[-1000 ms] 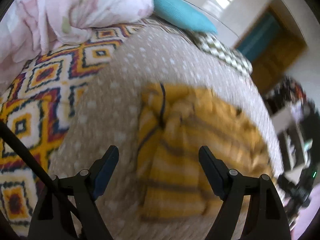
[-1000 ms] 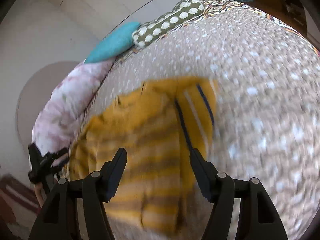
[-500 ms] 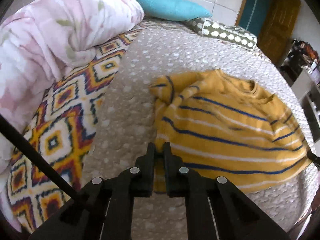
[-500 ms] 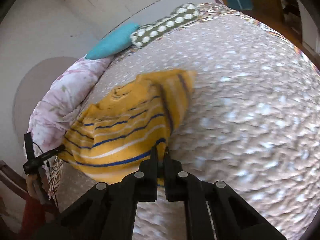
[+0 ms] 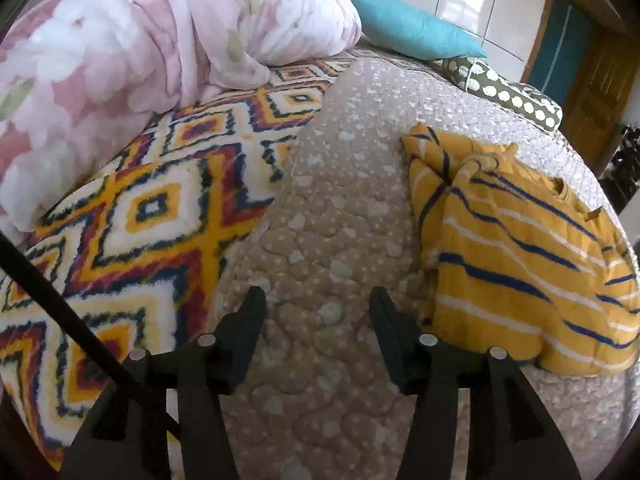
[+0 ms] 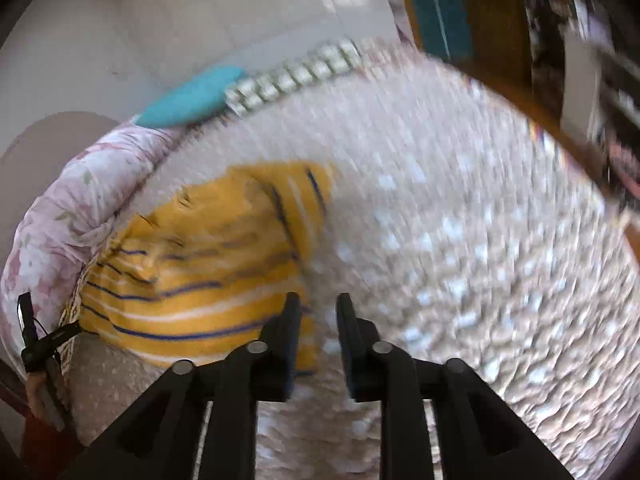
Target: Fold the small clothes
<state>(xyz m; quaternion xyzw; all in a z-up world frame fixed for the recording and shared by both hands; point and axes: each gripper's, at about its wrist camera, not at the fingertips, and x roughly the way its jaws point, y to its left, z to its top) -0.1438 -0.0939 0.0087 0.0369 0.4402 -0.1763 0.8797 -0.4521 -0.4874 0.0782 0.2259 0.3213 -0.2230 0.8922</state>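
Note:
A small yellow top with navy and white stripes (image 5: 520, 256) lies folded over on the beige dotted quilt (image 5: 332, 216). In the left wrist view it is to the right of my left gripper (image 5: 318, 300), which is open, empty and over bare quilt. In the blurred right wrist view the top (image 6: 208, 256) lies left and ahead of my right gripper (image 6: 318, 306). That gripper is partly open and empty, its left finger at the top's near right corner.
A pink floral duvet (image 5: 132, 40) is heaped at the left on a diamond-patterned blanket (image 5: 132, 216). A teal pillow (image 5: 412, 36) and a dotted olive bolster (image 5: 504, 88) lie at the head of the bed. A wooden door (image 5: 592, 88) stands at the right.
Both grippers were shut half a second ago and have opened. The left has shifted left, off the top's edge. The right has drawn back slightly with its view swinging, and the top lies released.

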